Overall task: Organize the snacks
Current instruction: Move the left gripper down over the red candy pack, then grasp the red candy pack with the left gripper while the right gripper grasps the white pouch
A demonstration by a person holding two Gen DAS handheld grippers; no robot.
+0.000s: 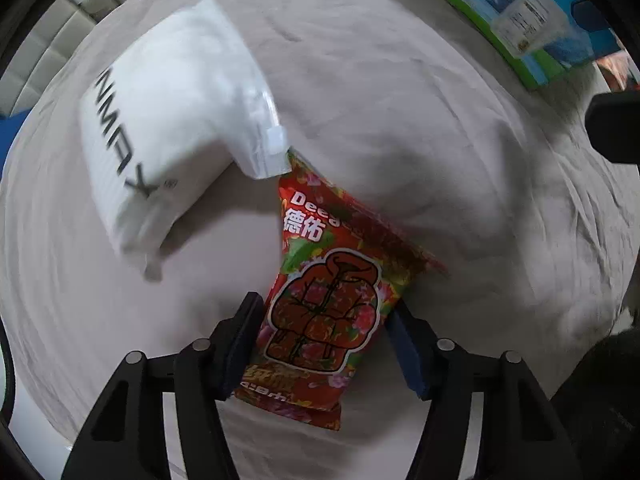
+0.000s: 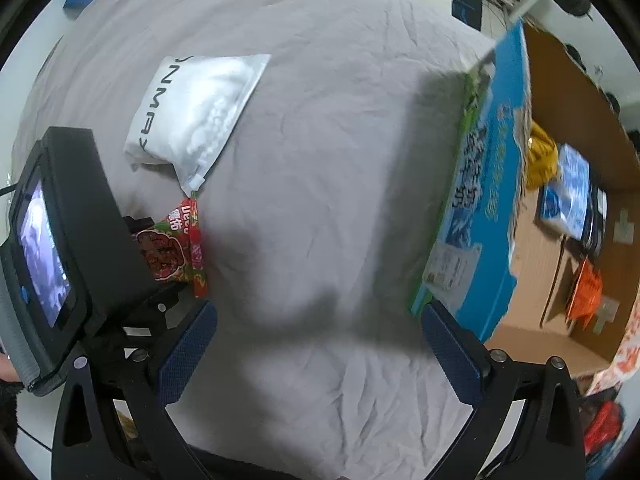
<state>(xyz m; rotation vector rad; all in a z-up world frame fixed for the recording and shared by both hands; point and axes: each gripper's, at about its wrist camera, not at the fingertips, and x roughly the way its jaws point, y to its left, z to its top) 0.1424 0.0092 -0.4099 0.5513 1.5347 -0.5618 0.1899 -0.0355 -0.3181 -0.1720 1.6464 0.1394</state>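
A red flowered snack packet [image 1: 320, 312] with an orange jacket print lies between the fingers of my left gripper [image 1: 320, 344], which is shut on its lower half. The packet's far corner touches a white zip pouch [image 1: 160, 140] lying on the grey sheet. In the right wrist view the same red packet [image 2: 176, 248] shows beside the left gripper's black body [image 2: 80, 220], with the white pouch [image 2: 196, 116] beyond it. My right gripper [image 2: 320, 352] hovers open over bare sheet, nothing between its fingers.
A cardboard box [image 2: 560, 184] with a blue and green printed side [image 2: 480, 208] stands at the right; inside lie blue, yellow and orange packets. Its printed side [image 1: 500, 12] also shows at the top right of the left wrist view. Wrinkled grey sheet [image 2: 340, 160] covers the middle.
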